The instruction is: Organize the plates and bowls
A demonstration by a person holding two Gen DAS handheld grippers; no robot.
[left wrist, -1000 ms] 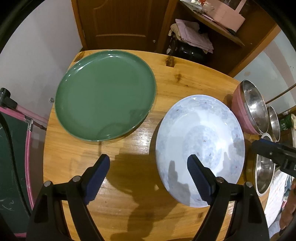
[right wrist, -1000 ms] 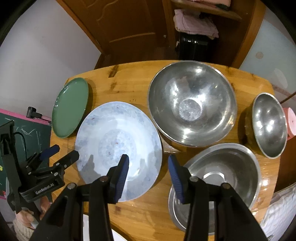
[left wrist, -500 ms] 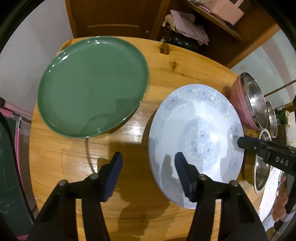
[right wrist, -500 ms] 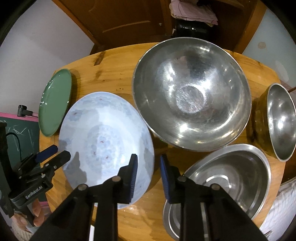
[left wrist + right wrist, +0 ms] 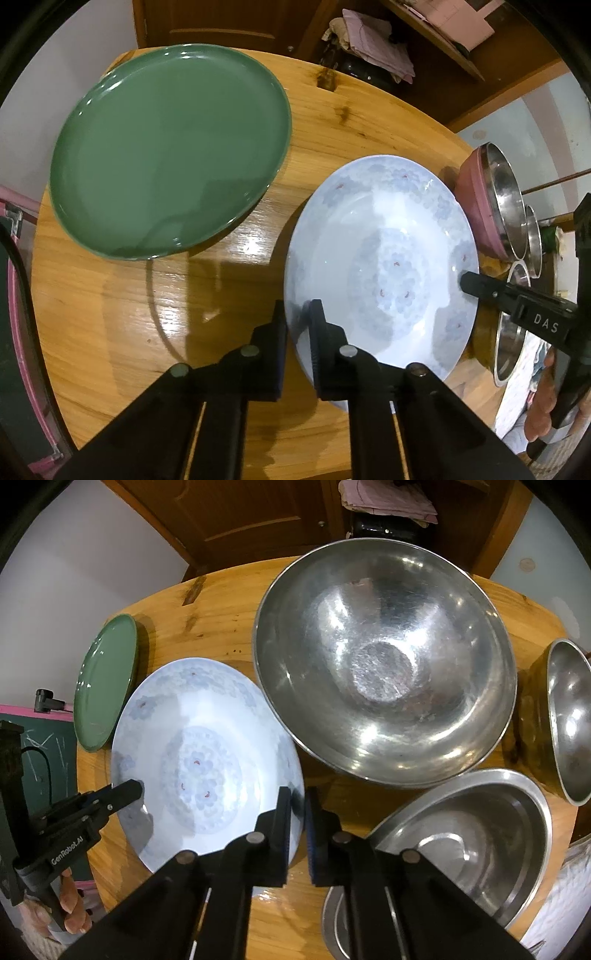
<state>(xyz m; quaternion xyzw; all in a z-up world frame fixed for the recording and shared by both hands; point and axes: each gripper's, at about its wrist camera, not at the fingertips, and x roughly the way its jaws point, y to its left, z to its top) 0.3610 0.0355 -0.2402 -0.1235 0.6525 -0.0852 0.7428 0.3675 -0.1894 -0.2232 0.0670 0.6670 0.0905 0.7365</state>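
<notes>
The pale blue flower-patterned round plate (image 5: 388, 258), lying on the round wooden table (image 5: 332, 122) between the green round plate (image 5: 166, 147) and the large steel bowl (image 5: 384, 657), is being gripped at opposite rims by the closed left gripper (image 5: 297, 325) and right gripper (image 5: 297, 812).

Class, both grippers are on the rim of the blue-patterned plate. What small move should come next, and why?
Probably a short, level lift straight up. The left gripper and right gripper are each shut on opposite rims of the patterned plate, which looks to be resting on the wooden table. Lifting clears the big steel bowl before carrying it toward the green plate.
</notes>
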